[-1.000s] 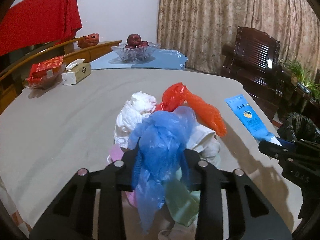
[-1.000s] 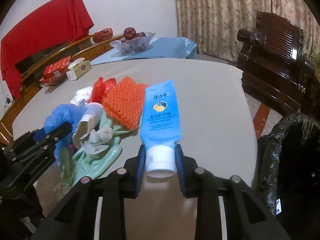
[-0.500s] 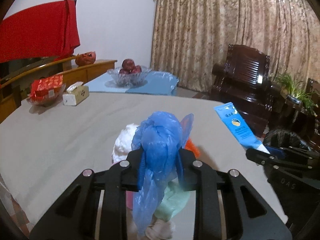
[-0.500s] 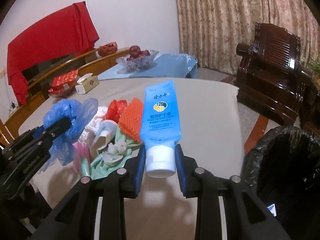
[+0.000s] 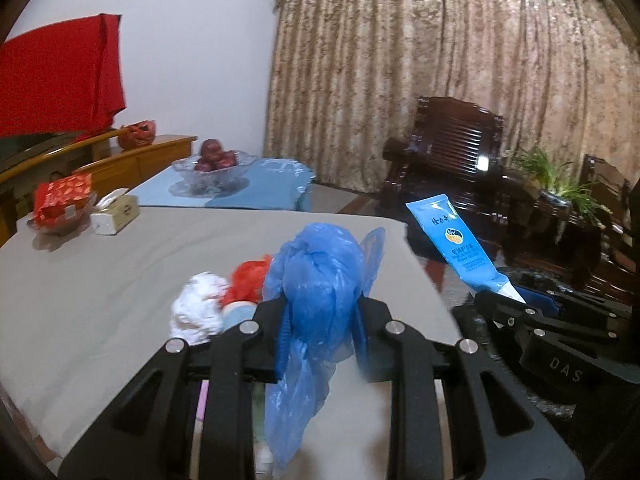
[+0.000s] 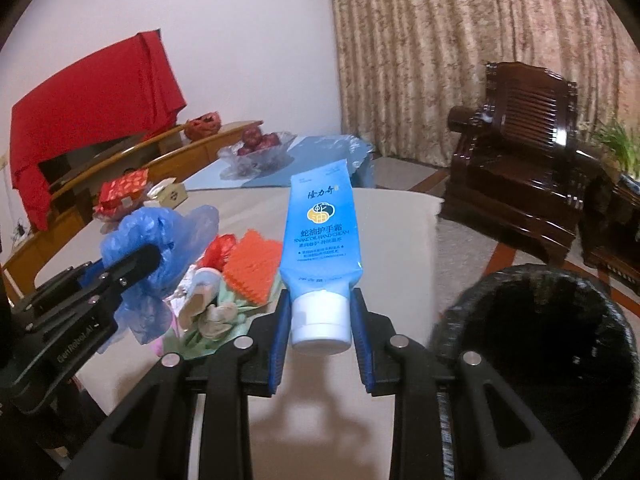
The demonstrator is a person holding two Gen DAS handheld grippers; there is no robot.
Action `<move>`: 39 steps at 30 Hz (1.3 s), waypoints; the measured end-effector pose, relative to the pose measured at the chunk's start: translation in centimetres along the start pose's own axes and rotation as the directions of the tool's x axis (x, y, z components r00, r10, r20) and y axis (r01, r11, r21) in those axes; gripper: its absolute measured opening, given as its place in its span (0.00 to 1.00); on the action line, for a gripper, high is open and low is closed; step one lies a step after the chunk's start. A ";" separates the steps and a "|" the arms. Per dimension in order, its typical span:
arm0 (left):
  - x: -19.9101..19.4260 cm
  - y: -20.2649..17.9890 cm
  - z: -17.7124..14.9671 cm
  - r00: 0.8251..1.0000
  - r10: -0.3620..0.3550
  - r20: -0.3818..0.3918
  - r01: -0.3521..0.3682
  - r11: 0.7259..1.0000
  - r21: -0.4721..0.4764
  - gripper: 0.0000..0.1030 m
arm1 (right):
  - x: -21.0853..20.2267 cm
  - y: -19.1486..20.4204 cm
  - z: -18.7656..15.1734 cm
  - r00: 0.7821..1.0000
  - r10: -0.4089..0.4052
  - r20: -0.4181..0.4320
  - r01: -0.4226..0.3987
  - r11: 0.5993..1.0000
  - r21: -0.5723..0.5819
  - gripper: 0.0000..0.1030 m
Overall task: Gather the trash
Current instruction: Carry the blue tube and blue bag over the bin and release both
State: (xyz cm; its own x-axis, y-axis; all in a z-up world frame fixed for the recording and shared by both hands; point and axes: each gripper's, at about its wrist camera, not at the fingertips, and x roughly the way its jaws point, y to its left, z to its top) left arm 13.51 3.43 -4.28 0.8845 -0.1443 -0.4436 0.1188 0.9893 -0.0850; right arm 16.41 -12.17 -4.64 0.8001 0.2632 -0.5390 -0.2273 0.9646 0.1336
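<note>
A: What could have gone wrong from there?

B: The left gripper (image 5: 320, 320) had its jaws narrow, clamped on a crumpled blue plastic bag (image 5: 320, 280), but much of the film hung loose below them. My guess was that the slack could snag on the desk (image 5: 100, 288) edge or slip out, since thin film gives little to bite on.

A: And the other side?

B: The right gripper (image 6: 322, 320) had its jaws narrow too, pinching the white cap of a blue hand cream tube (image 6: 322, 236). The whole body stood out forward beyond the pads, so I judged a quick swing could pivot it loose before it was over the bin (image 6: 540, 344).

A: Was the bin close?

B: Its black-lined mouth sat low on the right in the right wrist view, just beside the desk. The two grippers were near each other, so I thought they could knock together on the way.

A: How did the trash itself look?

B: The bag was bunched into a glossy ball with a tail; the tube was flat-ended, printed with a round yellow logo. Both were held up off the desk. The rest lay in a heap on it: an orange spiky pad (image 6: 252, 268), a red wrapper (image 6: 218, 250), a white crumpled tissue (image 5: 196, 312), and pale green cloth-like scraps (image 6: 212, 332)

A: So plenty left?

B: Yes, I reckoned several more trips
</note>
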 end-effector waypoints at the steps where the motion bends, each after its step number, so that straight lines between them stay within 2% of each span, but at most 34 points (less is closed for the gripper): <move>1: 0.0 -0.7 0.0 1.000 -0.018 -0.002 0.018 1.000 0.004 0.24 | -0.5 -0.6 0.0 1.000 -0.011 0.006 0.011 1.000 0.008 0.28; 11: 1.4 -7.9 -0.3 0.985 -0.169 -0.032 0.170 0.984 0.046 0.24 | -5.0 -6.9 -1.3 0.988 -0.150 0.017 0.149 0.986 0.081 0.28; 21: 3.9 -15.8 -1.1 0.945 -0.316 -0.090 0.323 0.943 0.084 0.24 | -8.1 -13.5 -4.4 0.958 -0.285 -0.030 0.286 0.945 0.160 0.28; 29: 5.9 -21.4 -1.9 0.914 -0.385 -0.131 0.399 0.912 0.101 0.24 | -9.2 -17.2 -6.3 0.938 -0.339 -0.068 0.346 0.916 0.203 0.28; 36: 7.7 -24.7 -2.7 0.894 -0.414 -0.170 0.435 0.893 0.113 0.24 | -9.2 -19.5 -7.3 0.929 -0.357 -0.095 0.369 0.900 0.229 0.28; 39: 8.4 -25.4 -3.3 0.879 -0.433 -0.201 0.460 0.881 0.113 0.29 | -8.9 -20.2 -7.7 0.924 -0.364 -0.115 0.381 0.895 0.233 0.28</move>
State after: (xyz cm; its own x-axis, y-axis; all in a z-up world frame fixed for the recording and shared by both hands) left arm 16.43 -23.03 -8.83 0.6349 -0.5600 -0.5323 0.5624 0.8074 -0.1785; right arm 9.59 -34.12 -8.96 0.7583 -0.1096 -0.6426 0.2312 0.9669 0.1079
